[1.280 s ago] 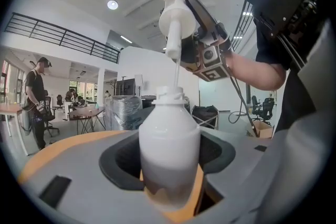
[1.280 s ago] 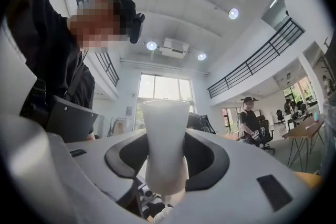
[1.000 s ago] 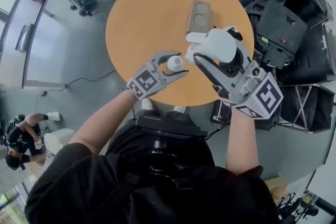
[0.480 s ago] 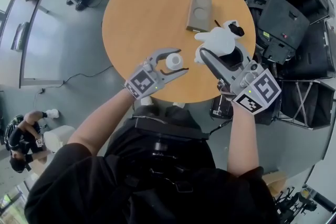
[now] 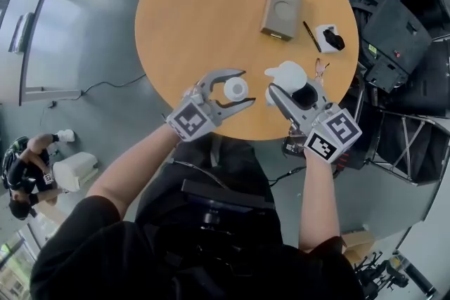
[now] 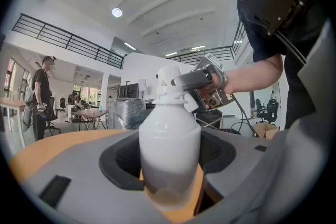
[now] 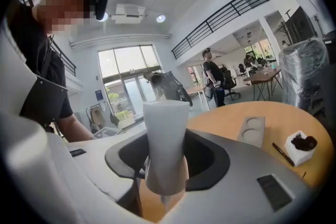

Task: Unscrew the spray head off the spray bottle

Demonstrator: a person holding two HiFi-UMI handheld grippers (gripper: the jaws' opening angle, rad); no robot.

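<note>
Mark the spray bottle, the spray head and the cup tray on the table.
spray bottle [image 6: 169, 139]: left gripper view, on its white body.
spray head [image 5: 287, 74]: head view, on its white top.
cup tray [image 5: 281, 7]: head view, on its top face.

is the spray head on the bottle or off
Off. In the head view the spray head sits in the right gripper, clear of the spray bottle clamped in the left gripper, with a gap between them.

Open tabletop [image 5: 190, 17] left and far; two-hollow block [image 5: 283, 9], pen [image 5: 311, 36], white box [image 5: 325, 31] far right.
</note>
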